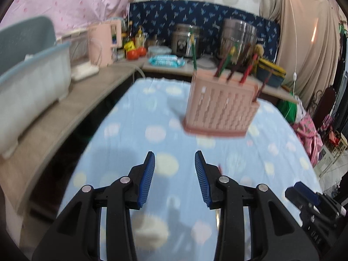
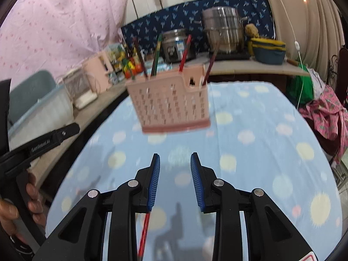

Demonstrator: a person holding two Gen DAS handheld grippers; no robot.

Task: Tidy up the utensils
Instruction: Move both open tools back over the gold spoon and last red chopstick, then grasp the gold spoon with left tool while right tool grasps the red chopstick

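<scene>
A pink slotted utensil holder stands on the far half of the blue dotted tablecloth, with several red, green and dark sticks upright in it. My left gripper hovers short of it, open, nothing between its blue pads. In the right wrist view the same holder is ahead and slightly left. My right gripper is also open and empty. A red stick lies on the cloth under its left finger. Both views are blurred.
A counter runs along the left and back, carrying a grey-blue tub, a pink jug, jars, steel pots and a blue-yellow lunch box. Clothes pile at the right. A hand grips the left tool.
</scene>
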